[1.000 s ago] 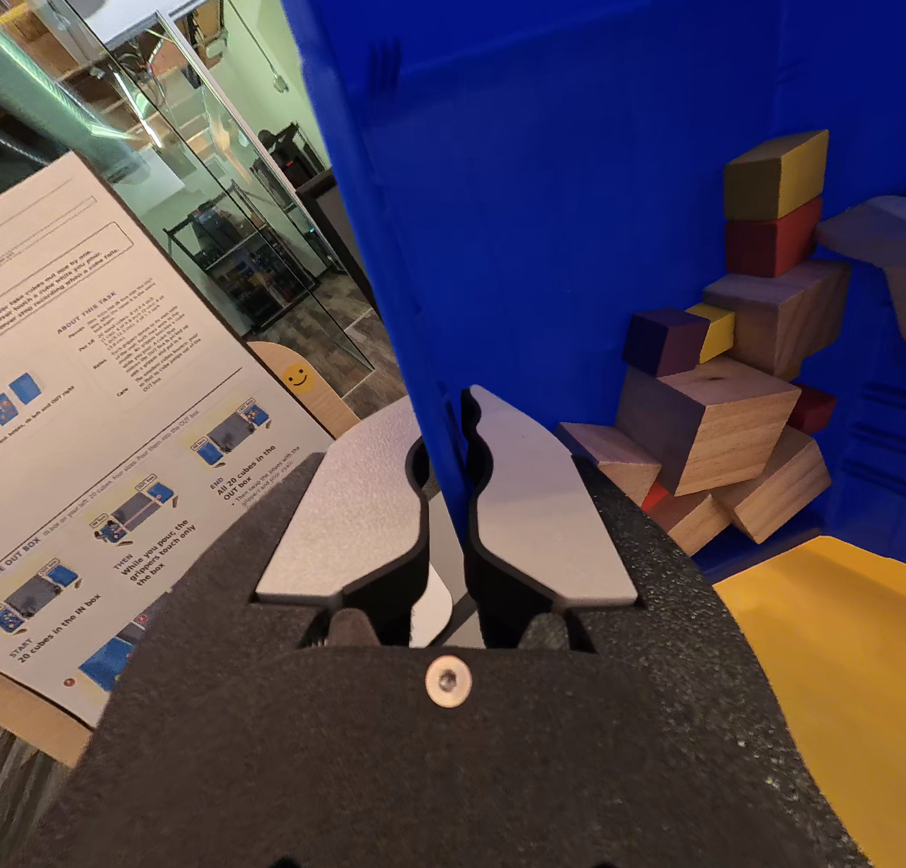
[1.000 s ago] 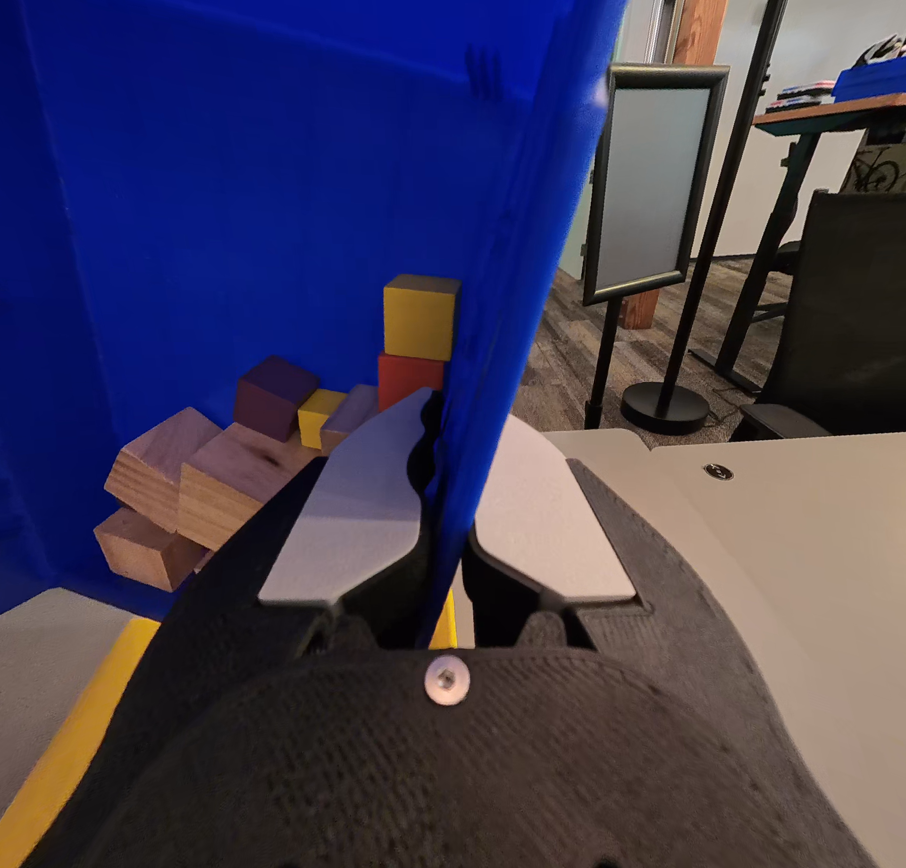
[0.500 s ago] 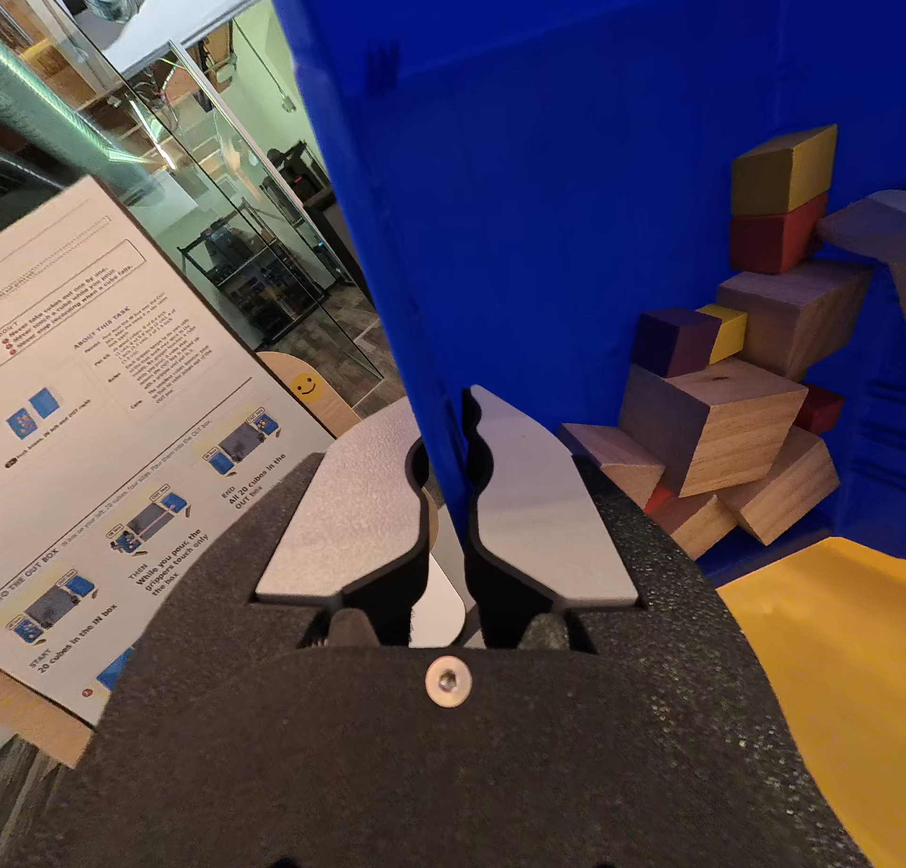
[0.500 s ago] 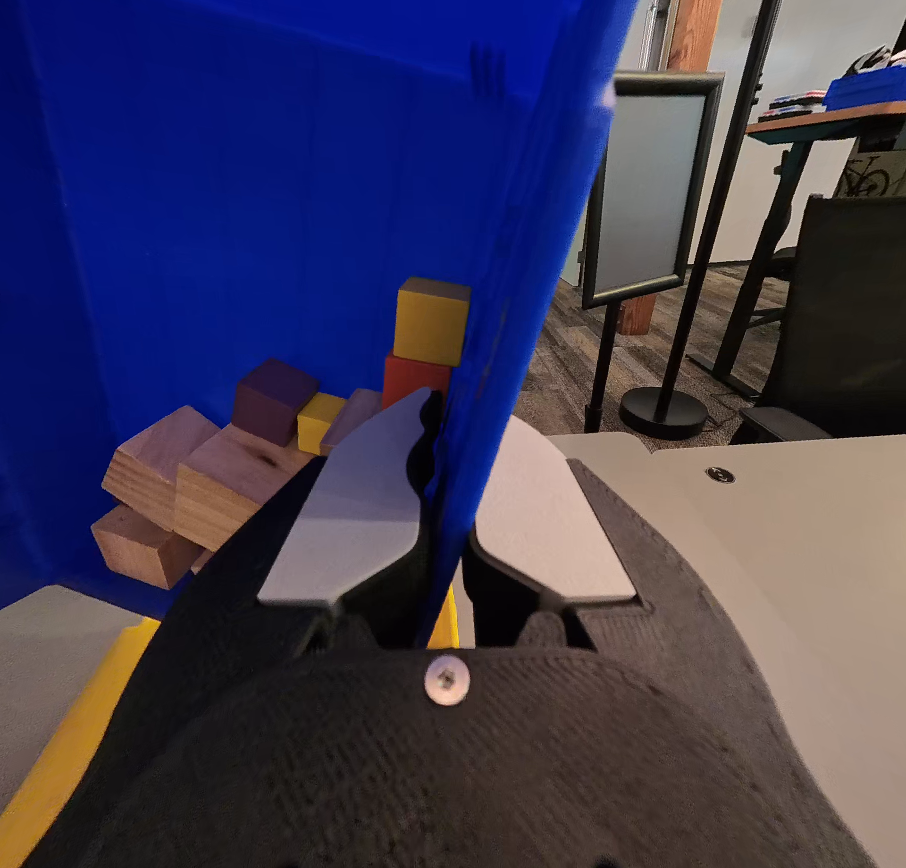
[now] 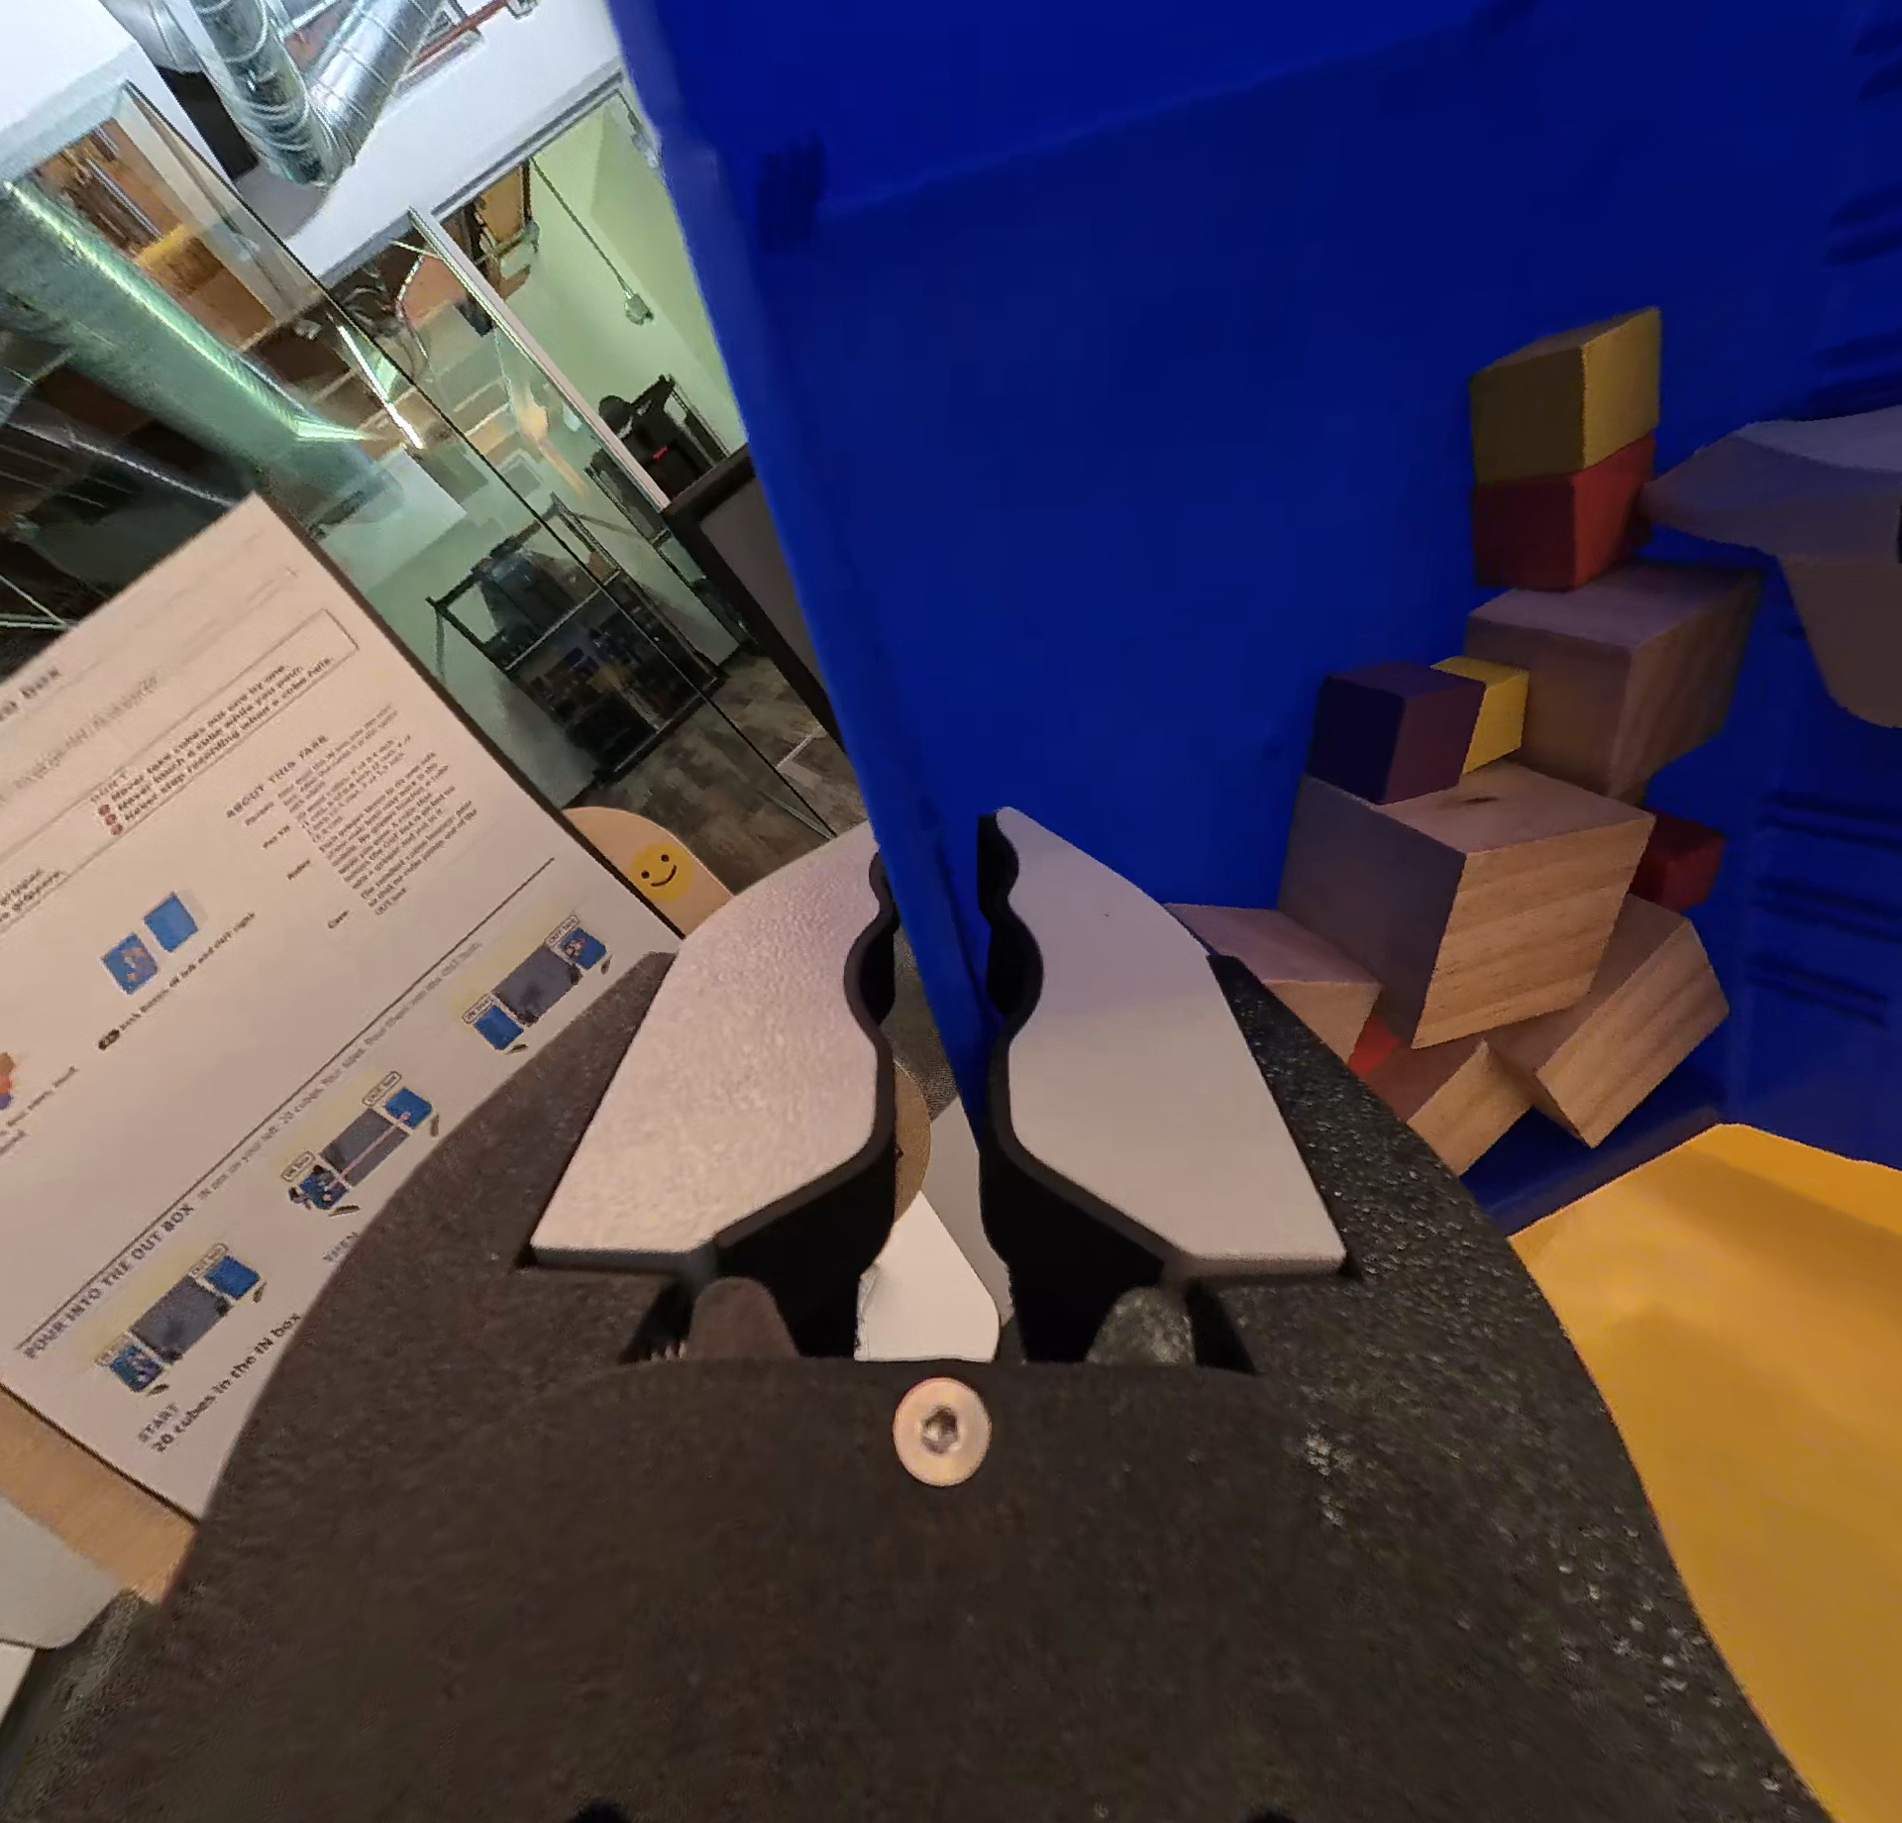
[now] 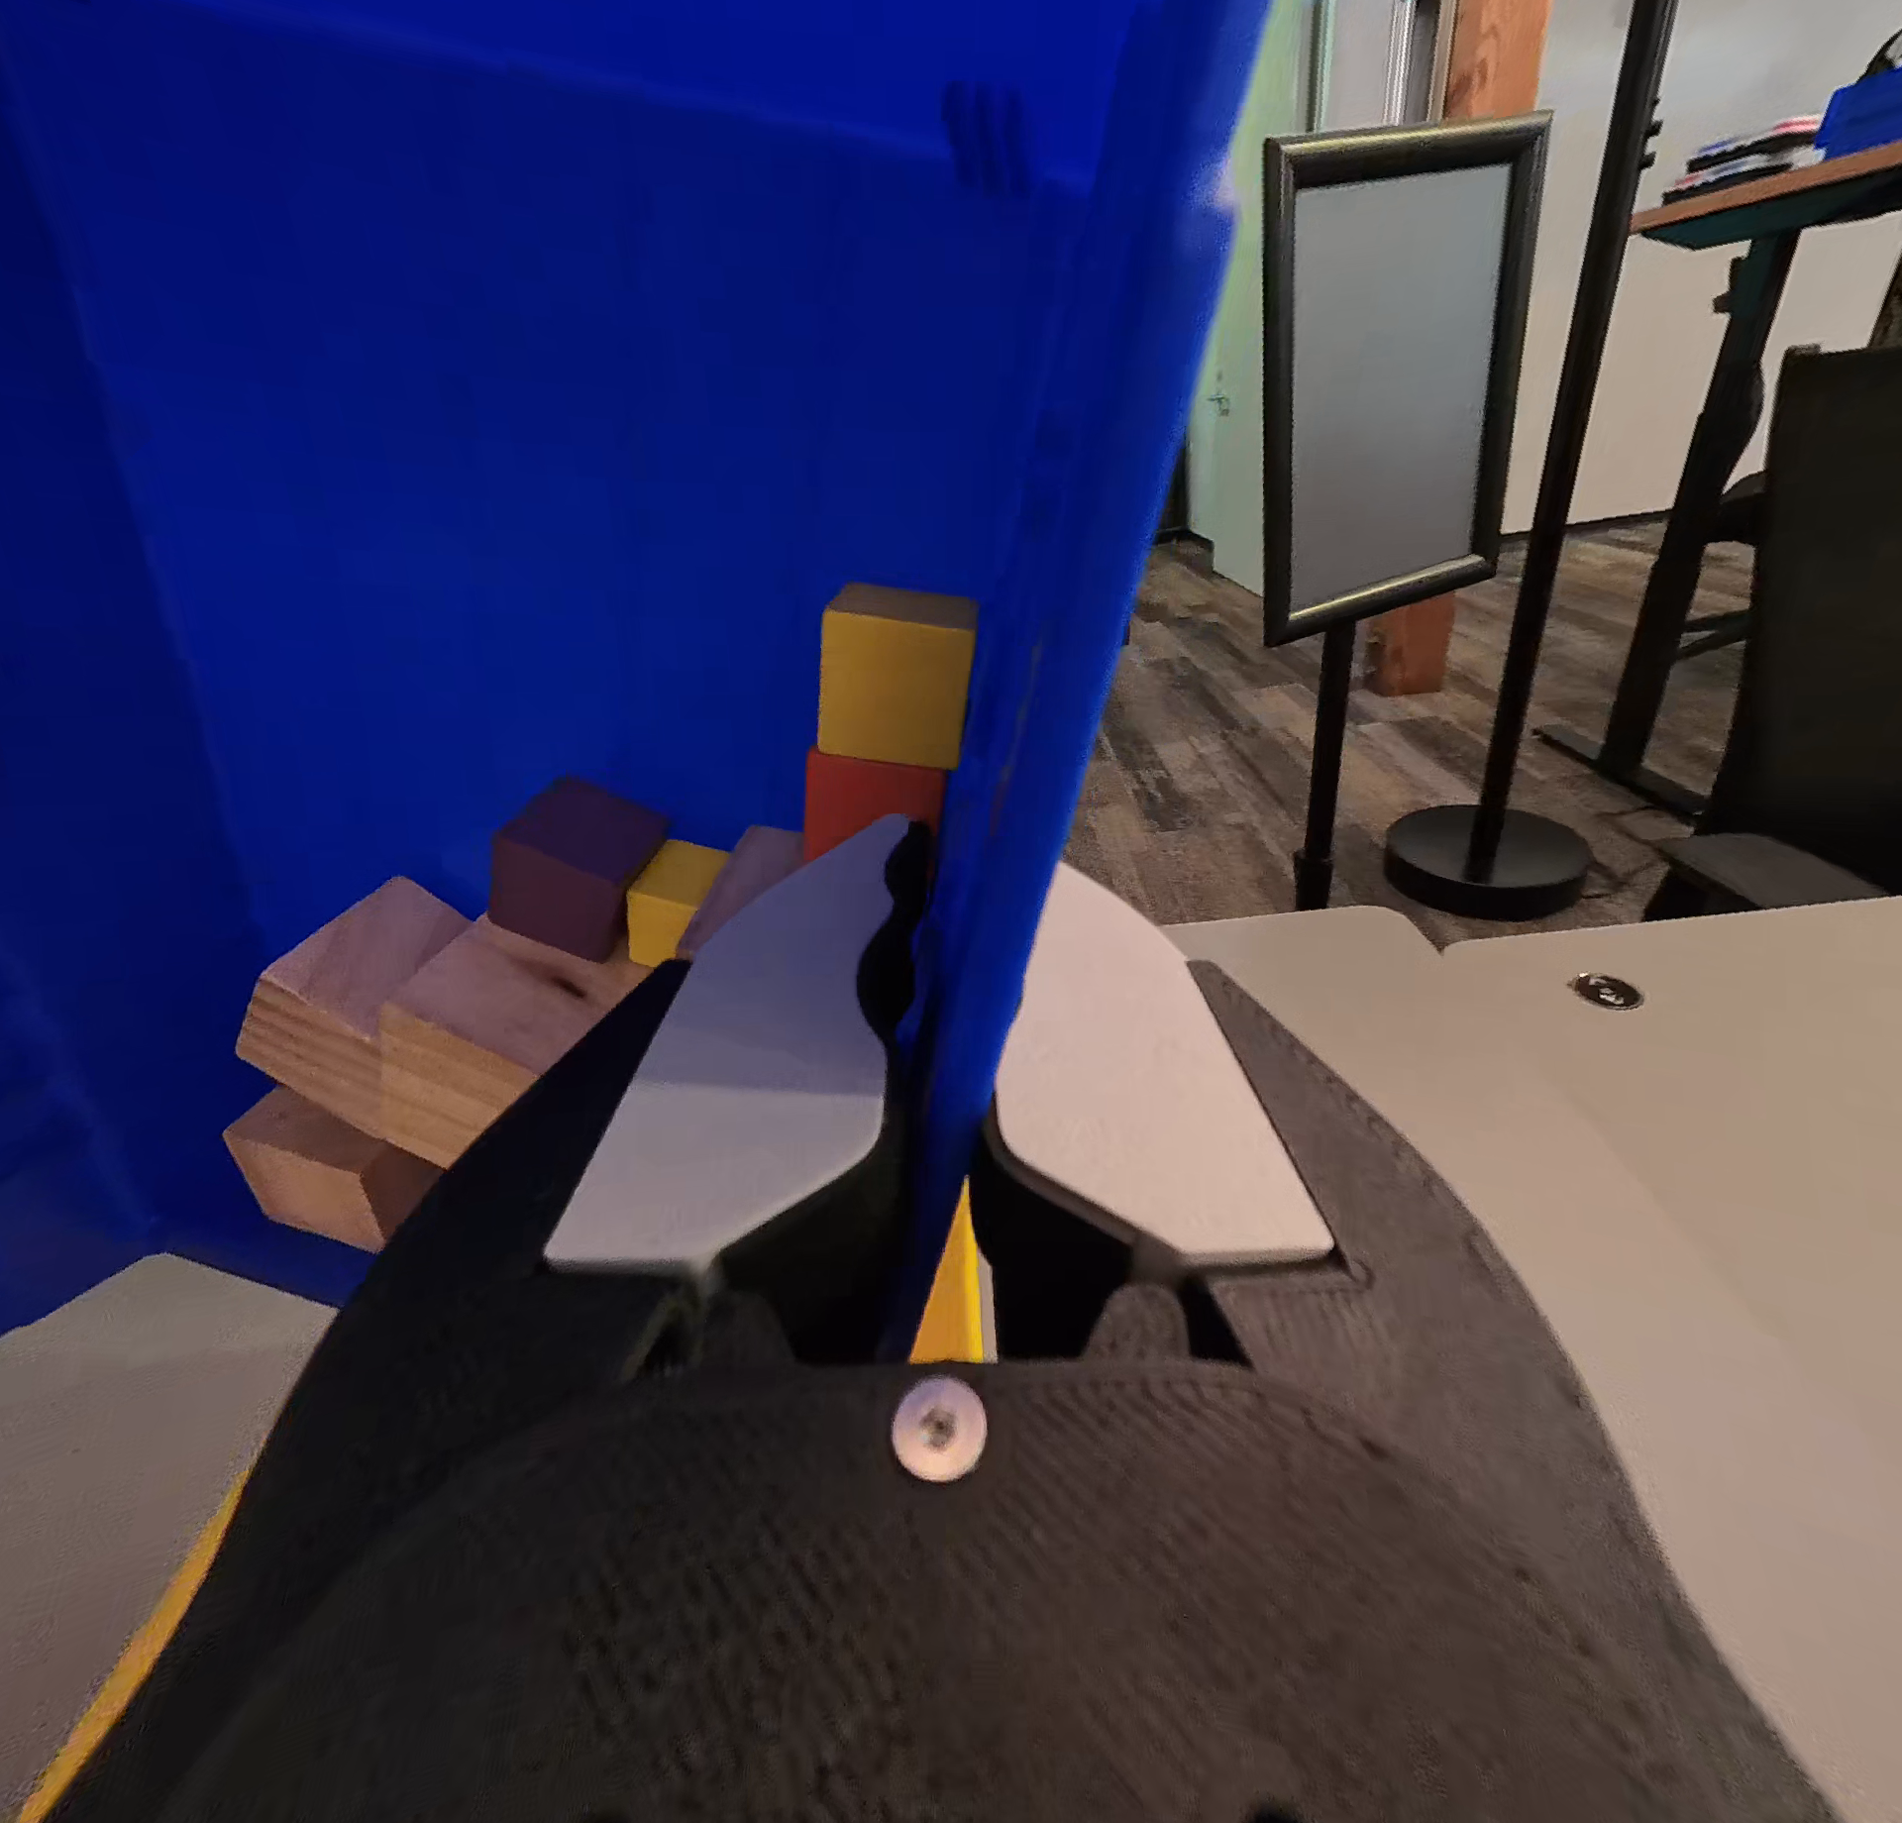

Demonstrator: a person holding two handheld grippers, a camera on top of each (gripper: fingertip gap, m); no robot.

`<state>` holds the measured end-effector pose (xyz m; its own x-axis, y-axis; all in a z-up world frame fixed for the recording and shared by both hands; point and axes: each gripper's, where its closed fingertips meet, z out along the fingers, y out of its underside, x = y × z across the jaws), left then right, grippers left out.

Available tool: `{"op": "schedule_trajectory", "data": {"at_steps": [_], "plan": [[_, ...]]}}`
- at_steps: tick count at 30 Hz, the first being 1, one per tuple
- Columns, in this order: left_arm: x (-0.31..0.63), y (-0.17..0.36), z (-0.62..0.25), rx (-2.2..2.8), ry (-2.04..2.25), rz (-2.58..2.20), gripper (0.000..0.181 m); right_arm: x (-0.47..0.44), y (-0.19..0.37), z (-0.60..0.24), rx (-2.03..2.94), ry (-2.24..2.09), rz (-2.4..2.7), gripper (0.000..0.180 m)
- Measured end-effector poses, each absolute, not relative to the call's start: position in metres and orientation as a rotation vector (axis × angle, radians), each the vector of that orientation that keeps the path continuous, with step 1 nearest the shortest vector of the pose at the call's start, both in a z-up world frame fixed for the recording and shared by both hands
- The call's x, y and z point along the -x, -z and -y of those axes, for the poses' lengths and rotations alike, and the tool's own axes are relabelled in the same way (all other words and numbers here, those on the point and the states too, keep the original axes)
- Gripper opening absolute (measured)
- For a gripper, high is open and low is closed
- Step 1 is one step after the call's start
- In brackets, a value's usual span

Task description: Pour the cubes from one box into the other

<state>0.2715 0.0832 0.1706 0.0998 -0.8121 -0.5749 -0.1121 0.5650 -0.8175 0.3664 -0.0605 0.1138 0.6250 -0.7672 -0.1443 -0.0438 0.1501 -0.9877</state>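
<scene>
Tipped blue box (image 5: 1184, 456); piled cubes (image 5: 1492, 868) inside

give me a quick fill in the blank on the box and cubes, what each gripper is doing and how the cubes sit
1. The left gripper is shut on a wall of the ____ box.
2. In the right wrist view, the right gripper clamps the box wall with one finger inside and one ____.
3. A yellow cube sits directly on top of a ____ cube.
4. The purple cube rests on plain ____ blocks.

Missing words: blue; outside; red; wooden
</scene>
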Motion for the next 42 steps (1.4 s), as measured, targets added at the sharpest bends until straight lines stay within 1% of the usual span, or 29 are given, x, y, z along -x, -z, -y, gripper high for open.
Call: {"op": "schedule_trajectory", "data": {"at_steps": [6,10,14,19,22,26,35,39,42], "plan": [[-0.276,-0.167,-0.077,0.868,0.719,-1.425,0.014,-0.366,-0.120,0.073,1.341,0.667,-0.767,0.004],[-0.277,-0.163,-0.081,0.895,0.650,-1.426,0.013,-0.368,-0.110,0.066,1.408,0.642,-0.738,0.009],[-0.283,-0.155,-0.084,0.924,0.665,-1.459,0.014,-0.372,-0.107,0.066,1.418,0.628,-0.792,0.005],[-0.281,-0.154,-0.089,0.940,0.630,-1.460,0.014,-0.371,-0.101,0.059,1.441,0.603,-0.779,0.006],[-0.277,-0.161,-0.088,0.930,0.706,-1.438,0.014,-0.367,-0.113,0.061,1.426,0.668,-0.749,0.005],[-0.285,-0.149,-0.095,0.980,0.638,-1.465,0.012,-0.371,-0.101,0.058,1.482,0.640,-0.796,0.007],[-0.285,-0.151,-0.096,0.979,0.704,-1.461,0.013,-0.369,-0.105,0.058,1.485,0.668,-0.781,0.007],[-0.291,-0.145,-0.099,0.986,0.651,-1.466,0.012,-0.374,-0.096,0.054,1.497,0.655,-0.789,0.008],[-0.292,-0.146,-0.099,0.978,0.692,-1.466,0.012,-0.374,-0.097,0.056,1.489,0.681,-0.782,0.007]]}}
